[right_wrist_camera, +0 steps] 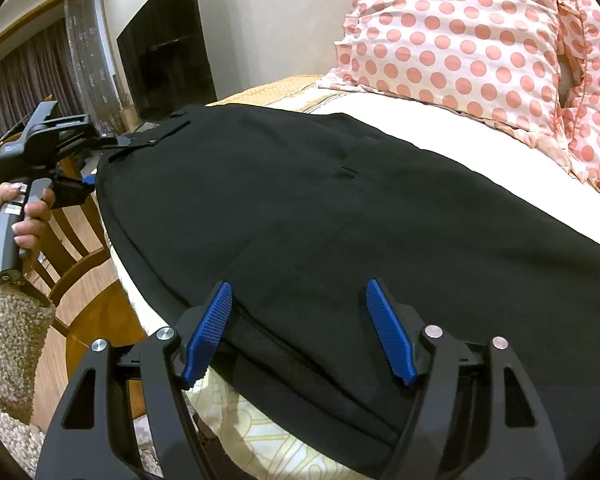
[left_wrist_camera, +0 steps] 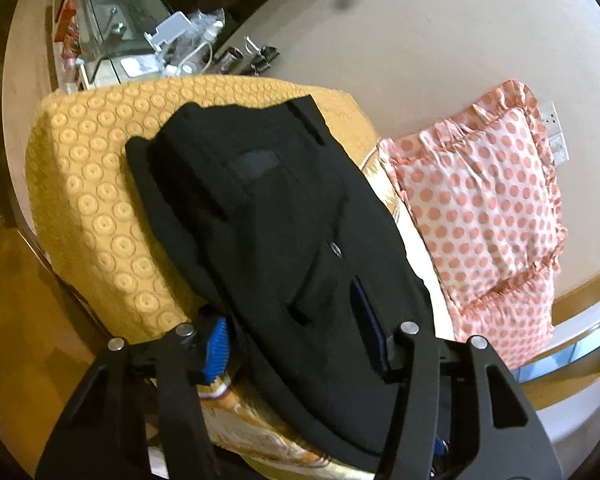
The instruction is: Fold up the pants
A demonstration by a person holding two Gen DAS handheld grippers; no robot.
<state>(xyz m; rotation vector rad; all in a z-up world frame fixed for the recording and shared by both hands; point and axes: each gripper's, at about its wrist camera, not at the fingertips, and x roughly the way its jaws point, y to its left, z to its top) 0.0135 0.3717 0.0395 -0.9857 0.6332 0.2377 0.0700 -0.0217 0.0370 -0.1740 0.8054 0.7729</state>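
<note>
Black pants (left_wrist_camera: 284, 216) lie spread on a bed, waistband with belt loops at the far end in the left wrist view. My left gripper (left_wrist_camera: 292, 328) is open, its blue pads on either side of the pants' near edge. In the right wrist view the pants (right_wrist_camera: 340, 208) fill the middle. My right gripper (right_wrist_camera: 300, 320) is open, both blue pads (right_wrist_camera: 210, 330) standing over the pants' near edge. The left gripper (right_wrist_camera: 88, 178) also shows at the far left, held by a hand at the pants' far corner.
A yellow embossed blanket (left_wrist_camera: 100, 184) lies under the pants. A pink polka-dot pillow (left_wrist_camera: 480, 208) sits beside them, also in the right wrist view (right_wrist_camera: 480, 40). A glass cabinet with clutter (left_wrist_camera: 140, 32) stands behind. A wooden chair (right_wrist_camera: 76, 240) and a television (right_wrist_camera: 168, 52) stand beside the bed.
</note>
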